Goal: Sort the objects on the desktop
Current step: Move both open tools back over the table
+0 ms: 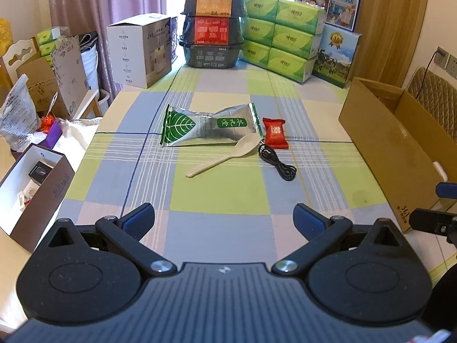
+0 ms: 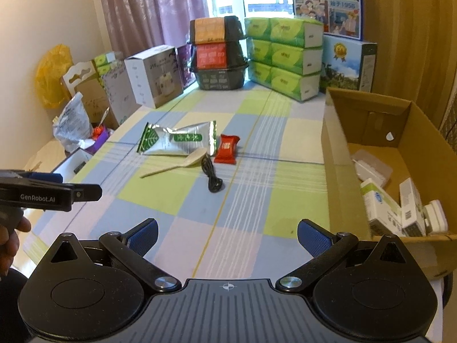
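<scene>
On the checked tablecloth (image 1: 220, 194) lie a silver-and-green snack bag (image 1: 210, 125), a cream plastic spoon (image 1: 225, 154), a red candy packet (image 1: 275, 133) and a coiled black cable (image 1: 278, 161), all close together mid-table. The right wrist view shows the same group: bag (image 2: 177, 138), spoon (image 2: 178, 163), packet (image 2: 227, 149), cable (image 2: 210, 177). My left gripper (image 1: 224, 220) hangs open and empty near the front edge, well short of them. My right gripper (image 2: 227, 237) is also open and empty, beside the cardboard box (image 2: 337, 154).
The cardboard box (image 1: 380, 143) on the right holds white cartons (image 2: 391, 205) and a clear container (image 2: 371, 168). A dark open box (image 1: 37, 183) sits at the table's left edge. Tissue packs (image 1: 280, 37), stacked black bowls (image 1: 212, 28) and a white carton (image 1: 140, 48) line the far end.
</scene>
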